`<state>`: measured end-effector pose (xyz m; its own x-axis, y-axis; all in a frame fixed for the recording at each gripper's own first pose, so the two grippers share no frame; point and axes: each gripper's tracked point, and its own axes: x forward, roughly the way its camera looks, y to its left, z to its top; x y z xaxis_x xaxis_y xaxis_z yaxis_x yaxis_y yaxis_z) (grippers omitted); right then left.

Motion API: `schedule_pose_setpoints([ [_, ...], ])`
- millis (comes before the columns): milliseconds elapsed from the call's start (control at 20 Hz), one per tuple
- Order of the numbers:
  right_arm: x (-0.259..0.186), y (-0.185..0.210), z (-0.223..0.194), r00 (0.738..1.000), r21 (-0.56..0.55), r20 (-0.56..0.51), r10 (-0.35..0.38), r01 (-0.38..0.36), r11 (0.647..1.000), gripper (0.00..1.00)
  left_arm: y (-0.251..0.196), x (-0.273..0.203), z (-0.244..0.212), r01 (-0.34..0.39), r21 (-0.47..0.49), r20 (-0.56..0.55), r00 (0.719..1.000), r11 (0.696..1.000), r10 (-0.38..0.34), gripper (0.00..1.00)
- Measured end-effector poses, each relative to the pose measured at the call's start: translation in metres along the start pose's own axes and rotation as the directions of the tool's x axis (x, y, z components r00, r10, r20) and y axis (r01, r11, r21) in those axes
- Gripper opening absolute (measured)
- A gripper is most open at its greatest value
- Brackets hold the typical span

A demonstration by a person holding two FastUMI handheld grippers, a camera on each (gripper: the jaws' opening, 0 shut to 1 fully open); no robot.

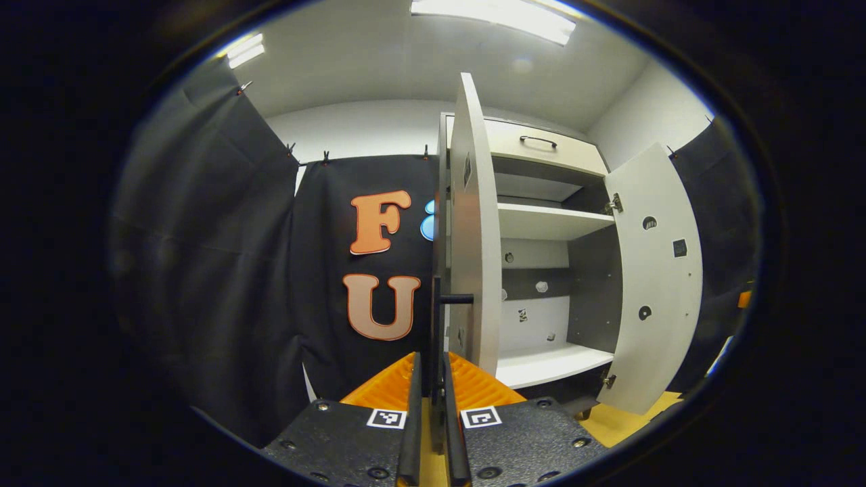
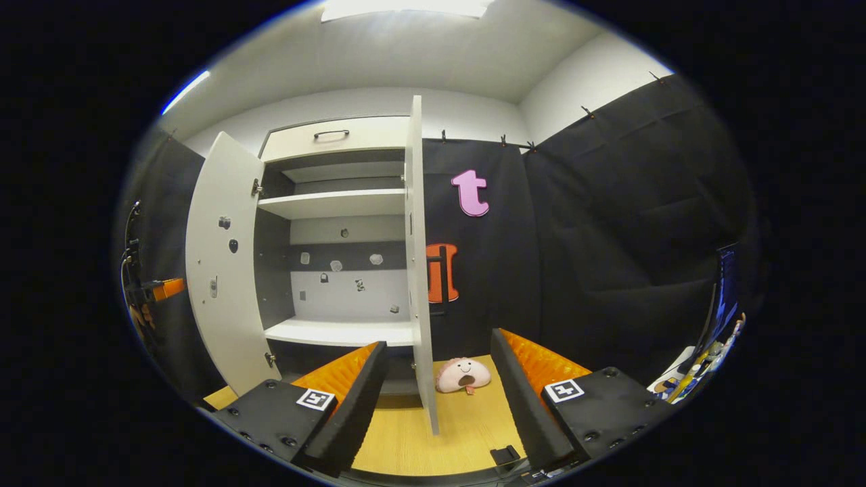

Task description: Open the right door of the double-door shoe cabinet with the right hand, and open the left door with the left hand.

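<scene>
The left gripper (image 1: 433, 379) has its fingers drawn nearly together around the thin dark handle (image 1: 446, 299) of the left door (image 1: 467, 230), a pinch that lets the hand swing the door by its pull bar rather than its edge; whether both fingers truly press on the bar I cannot tell, since it runs down between them and is partly hidden. That door stands edge-on to this camera, swung well out from the shoe cabinet (image 1: 541, 223), which fits a pull along the hinge arc. In the right gripper view, the right gripper (image 2: 438, 379) is spread wide and holds nothing, with the right door (image 2: 418, 257) standing edge-on between its fingers, apparently untouched; I judge it released because the door already stands open. Both doors are out, baring the white shelves (image 2: 338, 203). A small plush toy (image 2: 463, 375) lies on the wooden floor (image 2: 467, 433) just beyond the right door.
</scene>
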<state>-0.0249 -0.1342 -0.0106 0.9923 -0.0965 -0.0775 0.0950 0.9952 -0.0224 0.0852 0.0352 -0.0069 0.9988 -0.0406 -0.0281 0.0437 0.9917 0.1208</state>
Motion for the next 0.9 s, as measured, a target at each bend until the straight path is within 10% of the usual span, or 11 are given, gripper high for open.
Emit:
schedule_pose_setpoints([
  [600, 0.014, -0.069, -0.002, 0.999, -0.055, -0.04, 0.031, -0.033, 0.998, 0.99, -0.179, -0.097, 0.021, 0.051, -0.158, 0.026, 0.999, 0.986, -0.047, 0.11],
  [800, 0.01, -0.064, -0.006, 0.99, -0.021, -0.039, 0.136, -0.137, 0.99, 0.94, -0.21, -0.126, 0.019, -0.014, -0.076, 0.033, 0.999, 0.997, 0.016, 0.28],
  [900, 0.006, -0.061, -0.008, 0.986, -0.006, -0.035, 0.165, -0.166, 0.986, 0.98, -0.225, -0.132, 0.014, -0.021, -0.069, 0.034, 0.999, 0.997, 0.023, 0.54],
])
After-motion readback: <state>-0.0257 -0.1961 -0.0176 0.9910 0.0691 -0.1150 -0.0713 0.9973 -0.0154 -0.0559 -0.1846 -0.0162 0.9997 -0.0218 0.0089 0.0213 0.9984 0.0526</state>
